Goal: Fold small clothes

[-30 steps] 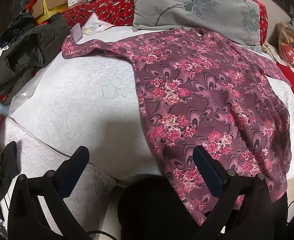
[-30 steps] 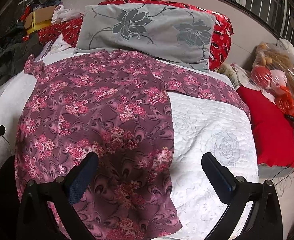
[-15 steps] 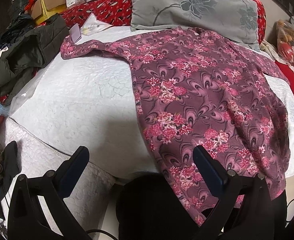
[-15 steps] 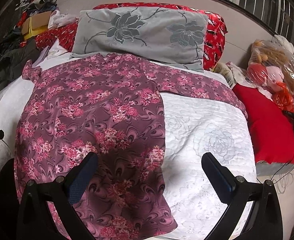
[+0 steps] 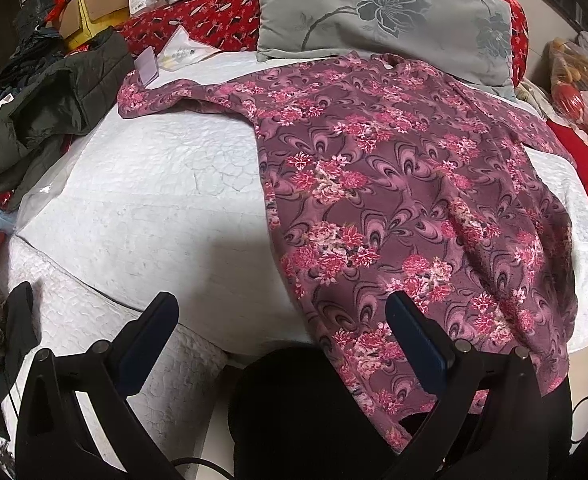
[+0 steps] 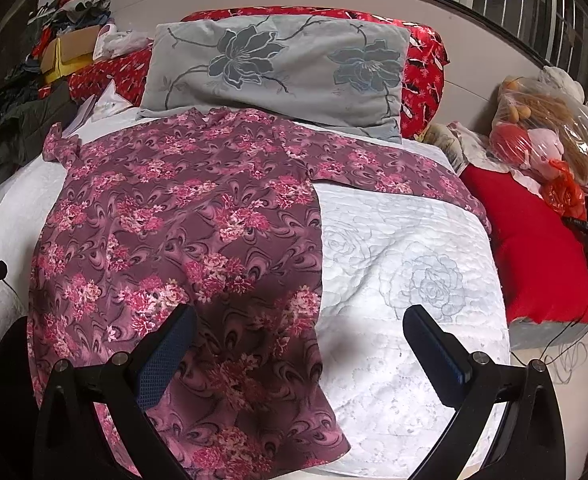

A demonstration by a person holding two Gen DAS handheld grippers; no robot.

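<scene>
A purple-pink floral garment point(image 5: 393, 184) lies spread flat on a white quilted bed point(image 5: 154, 200), sleeves out to both sides, its hem hanging over the near edge. It also shows in the right wrist view point(image 6: 182, 232). My left gripper point(image 5: 282, 332) is open and empty, above the bed's near edge at the garment's left hem side. My right gripper point(image 6: 297, 340) is open and empty, over the garment's right hem edge, its left finger point(image 6: 166, 352) above the cloth.
A grey flowered pillow point(image 6: 278, 68) lies at the head of the bed on a red cover. A dark jacket point(image 5: 50, 108), boxes and clutter are on the left. A red cushion point(image 6: 541, 248) and bagged toys point(image 6: 545, 140) are on the right.
Both grippers have drifted slightly; the garment sits a little further left in both views. Both stay open and the cloth lies as before.
</scene>
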